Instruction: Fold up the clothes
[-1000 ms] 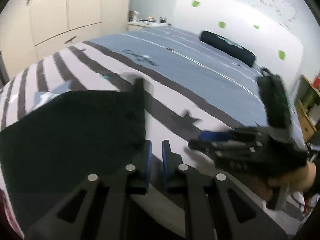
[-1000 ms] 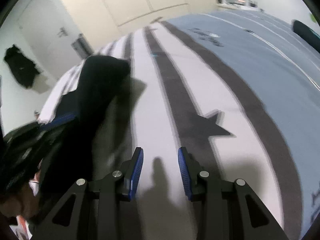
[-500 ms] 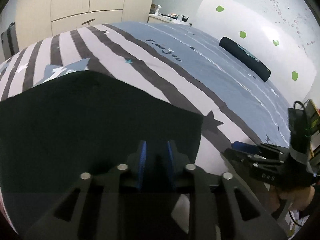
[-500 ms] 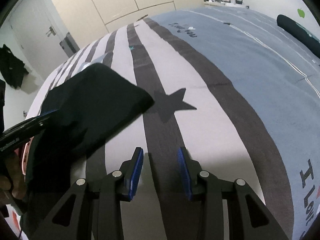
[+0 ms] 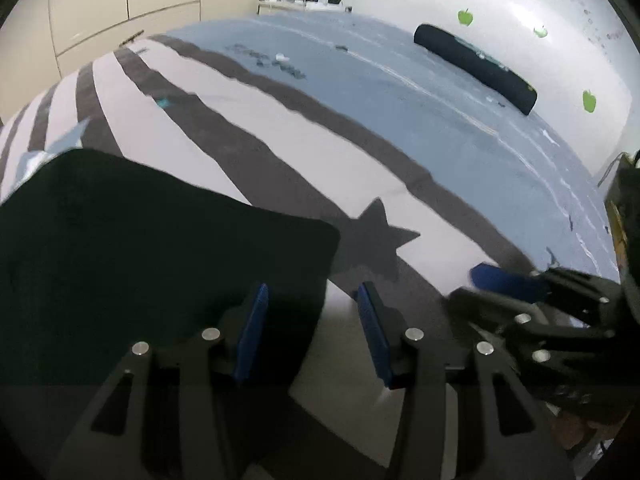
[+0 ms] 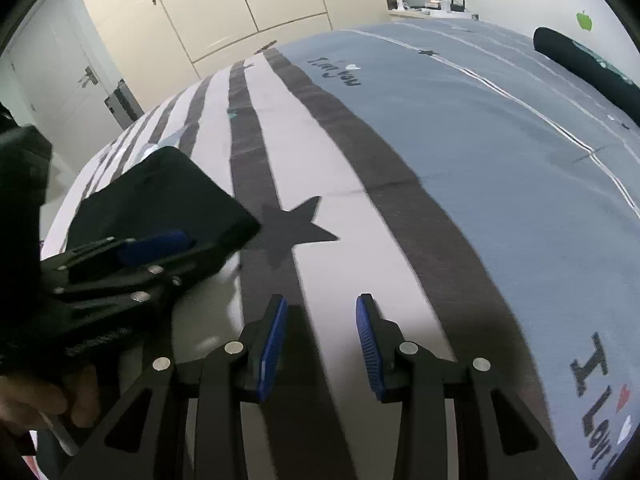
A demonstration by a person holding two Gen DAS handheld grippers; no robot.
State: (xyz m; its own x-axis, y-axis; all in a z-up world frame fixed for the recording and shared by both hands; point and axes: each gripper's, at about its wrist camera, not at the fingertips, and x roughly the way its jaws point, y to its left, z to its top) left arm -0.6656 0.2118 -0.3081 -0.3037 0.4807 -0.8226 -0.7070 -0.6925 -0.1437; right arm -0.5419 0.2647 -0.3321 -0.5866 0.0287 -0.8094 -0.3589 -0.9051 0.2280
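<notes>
Black fabric, a folded garment (image 5: 160, 248), flat on the striped bedspread (image 5: 400, 128) near the bed's near edge, one rounded corner just beside the printed dark star (image 5: 376, 236). Left gripper (image 5: 312, 332) low over that corner, jaws opening, blue pads apart; garment edge lying under the gap and under the left-hand pad, not pinched so far as can be seen. Right gripper (image 6: 322, 344) well clear of the cloth, over bare stripes, jaws partly open and holding nothing. Same garment (image 6: 160, 196) seen from the right wrist view as a neat dark rectangle with crisp edges, left gripper's fingers across its near side. Judged from this: at least one fold apparently laid down and being let go, cloth compact and squared off. Number of layers not readable, dark cloth hiding every crease. Possibly one more fold or a smoothing pass left; cannot tell whether this size is final. Dark bolster (image 5: 476, 66) by the headboard and a dark item low on the left in the right wrist view, too unclear to call further laundry. Likely next: left gripper lifting clear without dragging the corner out of line.
</notes>
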